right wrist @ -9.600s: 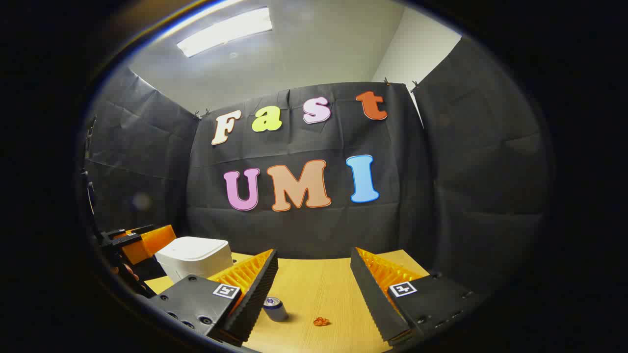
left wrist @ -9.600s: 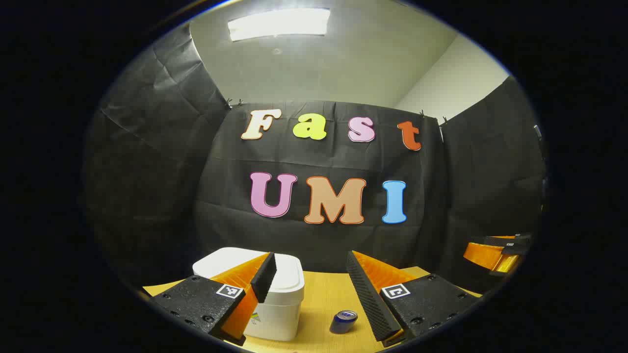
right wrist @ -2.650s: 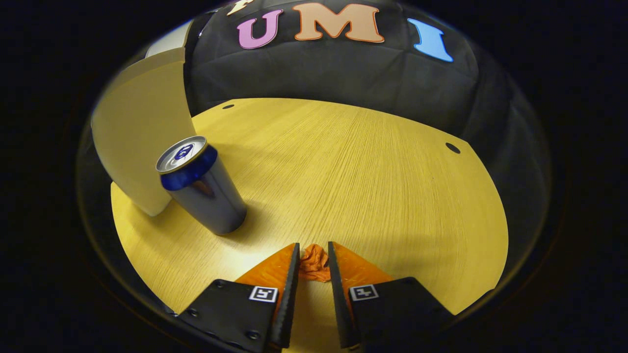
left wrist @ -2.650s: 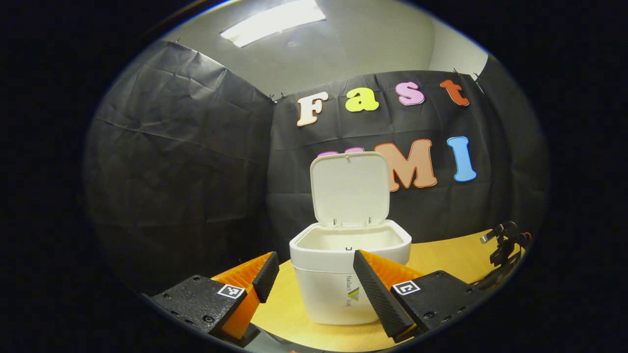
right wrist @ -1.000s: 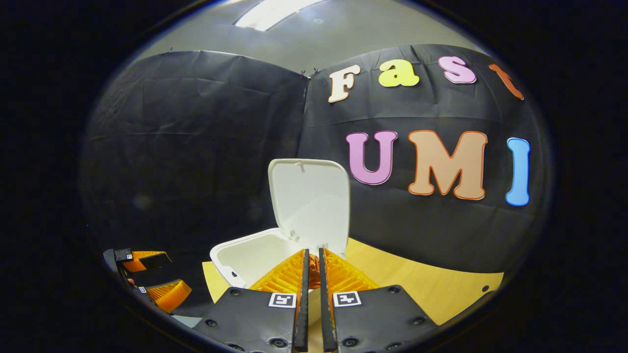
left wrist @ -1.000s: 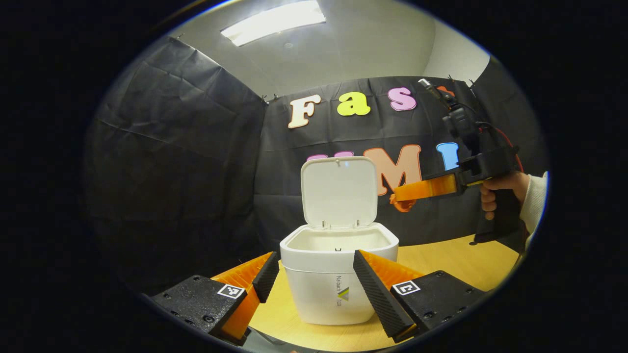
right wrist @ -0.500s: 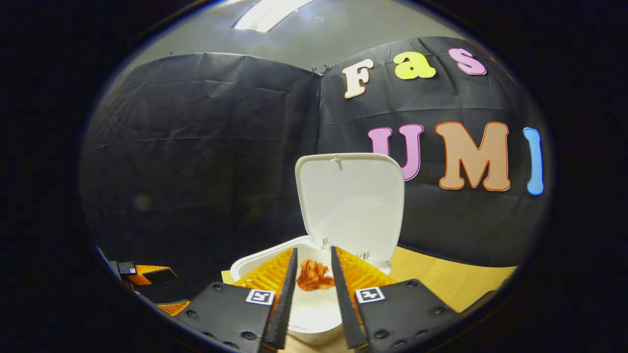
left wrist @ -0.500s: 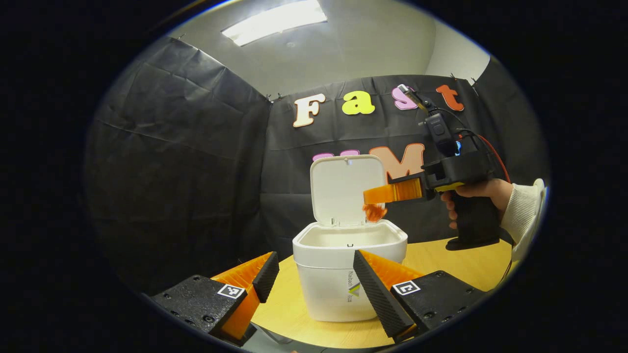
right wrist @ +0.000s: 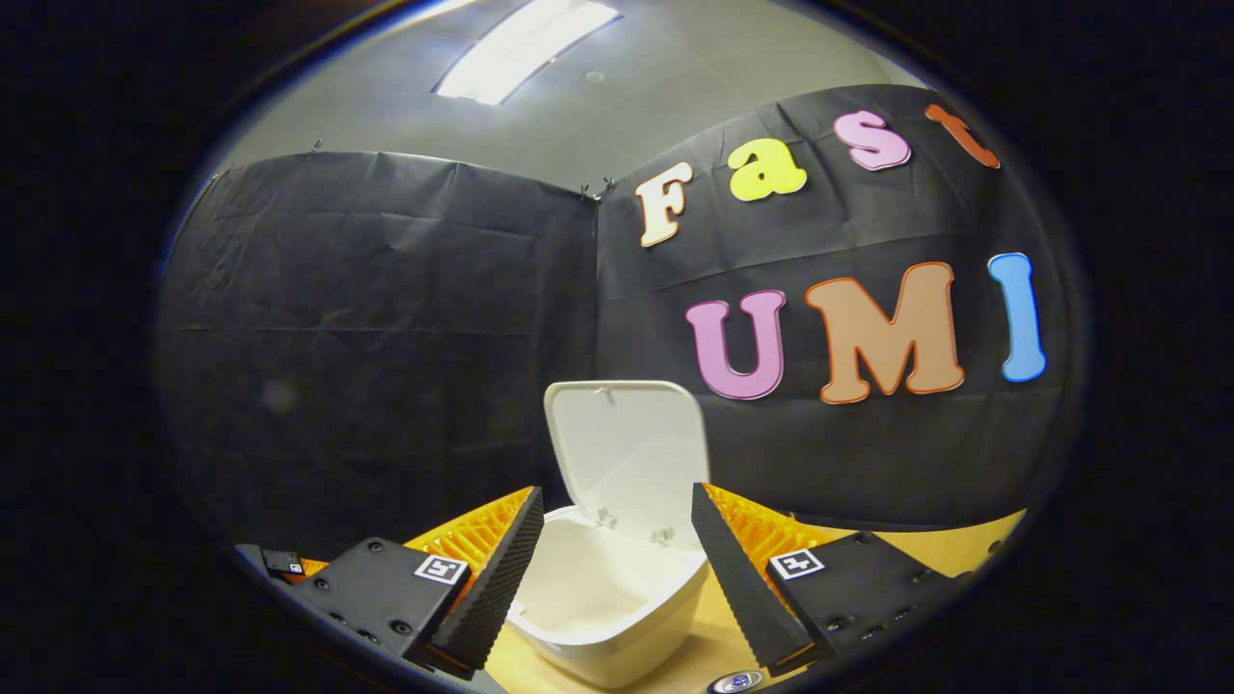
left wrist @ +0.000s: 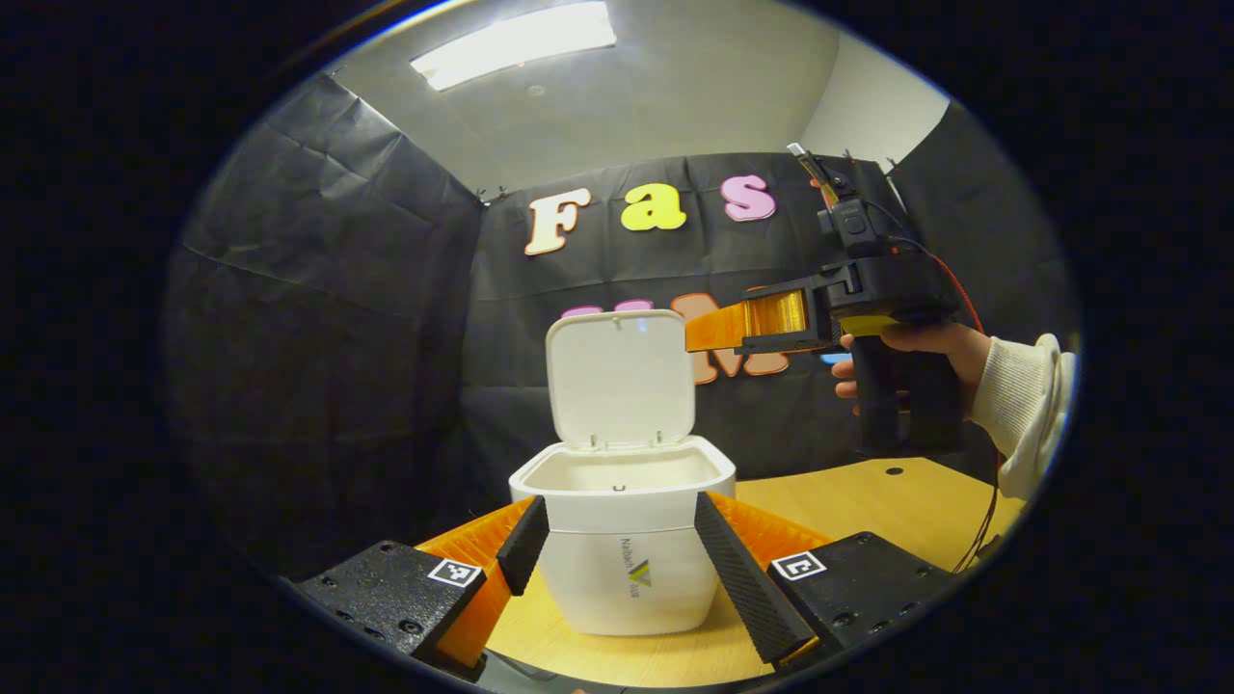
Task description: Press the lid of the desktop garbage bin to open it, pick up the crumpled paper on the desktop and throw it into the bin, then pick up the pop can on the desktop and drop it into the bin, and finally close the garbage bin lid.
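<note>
The white bin (left wrist: 627, 569) stands on the wooden table with its lid (left wrist: 620, 378) swung upright. My left gripper (left wrist: 617, 564) is open and low at the table, and the bin's body appears between its two fingers. My right gripper (right wrist: 612, 569) is open with nothing between its fingers; it hovers above and beside the bin (right wrist: 607, 598), looking down into the white inside. In the left gripper view that right gripper (left wrist: 742, 328) hangs level with the lid's top, to its right, held by a hand (left wrist: 925, 342). The pop can (right wrist: 737, 682) shows its top at the bottom edge.
The yellow wooden table (left wrist: 868, 492) stretches to the right of the bin, with a small dark hole (left wrist: 895, 471) in it. Black cloth walls close the booth behind and to the left. A white sleeve (left wrist: 1022, 405) reaches in from the right.
My right gripper opened over the bin and the orange crumpled paper left its fingers; it then rose and drew back. The bin now sits centred between my left fingers.
</note>
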{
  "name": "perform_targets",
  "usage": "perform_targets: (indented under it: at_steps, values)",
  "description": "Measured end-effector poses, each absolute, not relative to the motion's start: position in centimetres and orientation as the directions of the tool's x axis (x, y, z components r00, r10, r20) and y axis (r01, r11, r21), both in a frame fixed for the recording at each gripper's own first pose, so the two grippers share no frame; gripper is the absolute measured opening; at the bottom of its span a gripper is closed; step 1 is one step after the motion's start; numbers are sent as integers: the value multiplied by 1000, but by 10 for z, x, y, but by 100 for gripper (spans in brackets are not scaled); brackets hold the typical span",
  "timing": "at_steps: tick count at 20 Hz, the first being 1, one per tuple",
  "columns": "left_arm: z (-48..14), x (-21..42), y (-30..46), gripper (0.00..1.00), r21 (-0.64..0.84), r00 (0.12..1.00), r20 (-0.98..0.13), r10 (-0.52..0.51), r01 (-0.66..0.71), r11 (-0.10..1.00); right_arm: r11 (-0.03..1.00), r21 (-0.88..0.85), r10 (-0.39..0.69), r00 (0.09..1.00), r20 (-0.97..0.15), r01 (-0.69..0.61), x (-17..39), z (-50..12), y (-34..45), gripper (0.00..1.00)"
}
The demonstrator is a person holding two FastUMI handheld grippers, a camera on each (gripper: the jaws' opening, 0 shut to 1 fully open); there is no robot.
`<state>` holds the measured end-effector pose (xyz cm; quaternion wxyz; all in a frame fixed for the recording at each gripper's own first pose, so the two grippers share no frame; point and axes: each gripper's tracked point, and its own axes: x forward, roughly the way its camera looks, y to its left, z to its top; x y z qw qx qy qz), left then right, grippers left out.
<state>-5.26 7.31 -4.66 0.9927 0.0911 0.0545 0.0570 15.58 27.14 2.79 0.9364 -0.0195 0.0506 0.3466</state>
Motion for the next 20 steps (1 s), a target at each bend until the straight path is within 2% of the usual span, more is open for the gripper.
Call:
perform_targets:
  at_steps: [6,7,11,14,20]
  values:
    - [-60,-24,-7,93,168,987,-125,-105,125,978,892,-33,450,893,-17,-451,135,61,150,97]
    - [-65,-18,-20,93,161,981,-131,-141,162,974,909,-45,415,910,-3,-415,128,65,132,94]
    - [-98,5,-59,93,130,954,-174,-246,269,954,954,-76,291,956,19,-289,94,71,73,96]
    - [-130,21,-78,93,72,937,-208,-283,303,950,972,-69,226,974,22,-224,69,76,47,96]
    - [-196,46,-86,93,51,915,-296,-273,300,953,993,-58,103,994,21,-101,34,81,9,96]
